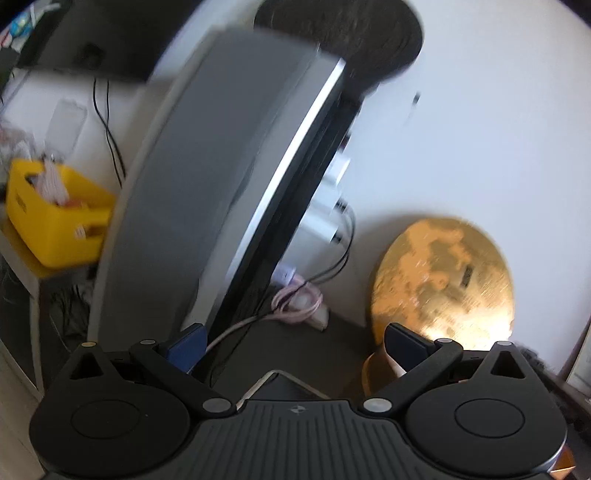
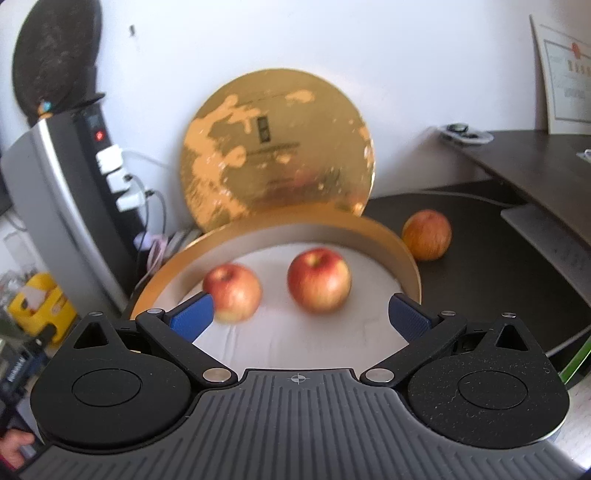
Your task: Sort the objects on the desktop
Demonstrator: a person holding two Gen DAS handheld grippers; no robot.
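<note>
Below, two wrist views of one moment in a desk-sorting task. Right wrist view: the right gripper (image 2: 300,314) hangs over a round gold box (image 2: 402,254) with a white lining, its blue fingers (image 2: 194,317) spread wide and holding nothing. Two red apples lie inside the box — the left apple (image 2: 232,291) just beside the left blue finger, the middle apple (image 2: 318,278) near the centre of the lining, the two apart from each other. A third apple (image 2: 427,235) sits outside on the dark desk (image 2: 491,266), close against the box's right wall; whether they touch cannot be told. Behind the box its gold lid (image 2: 277,147) stands on edge, leaning against the white wall (image 2: 332,44). To the left stands a grey upright case (image 2: 55,192) with white plugs (image 2: 118,181) along its dark side, and a yellow bin (image 2: 40,310) lower left.

Left wrist view (blurred): the left gripper (image 1: 295,347) also has its jaws wide apart and empty. It faces the same grey upright case (image 1: 207,177), with cables (image 1: 295,299) heaped at the base. The gold lid (image 1: 443,280) appears at right against the wall, the yellow bin (image 1: 55,221) at left — it holds small items too blurred to identify. A dark round object (image 1: 354,33) shows above the case.
</note>
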